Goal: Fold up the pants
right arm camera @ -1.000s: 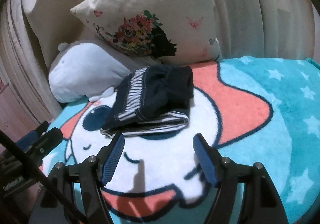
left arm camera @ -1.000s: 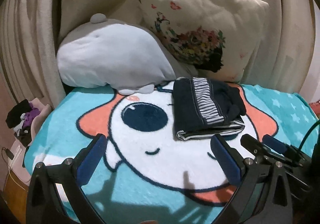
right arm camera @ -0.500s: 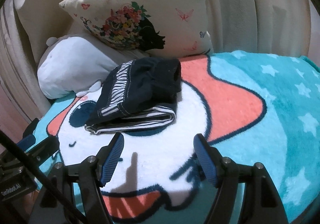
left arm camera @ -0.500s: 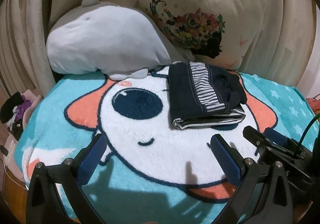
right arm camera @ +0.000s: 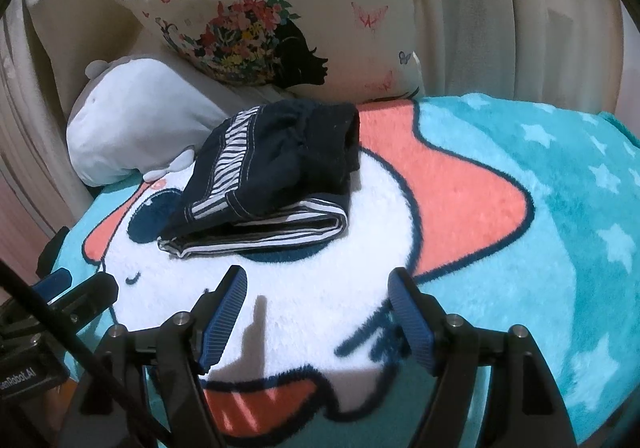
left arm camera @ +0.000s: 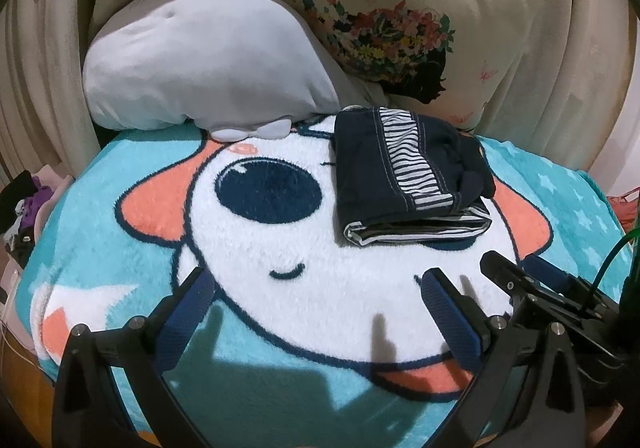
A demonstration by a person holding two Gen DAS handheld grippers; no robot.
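Note:
The dark navy pants with a striped side band lie folded into a compact stack on the cartoon blanket; in the right wrist view the pants sit just beyond the fingers. My left gripper is open, empty, low over the blanket and to the near left of the pants. My right gripper is open too, nothing between its blue pads, a short way in front of the stack. The right gripper's fingers show at the lower right of the left wrist view.
A grey plush cushion and a floral pillow lean against cream curtains behind the pants. Small clothes lie off the blanket's left edge. Teal starred blanket stretches to the right. The left gripper's tool shows at lower left.
Both wrist views have tipped downward a little and closed in, so the folded pants and blanket fill more of each view. Both grippers stay open; the pants have not moved.

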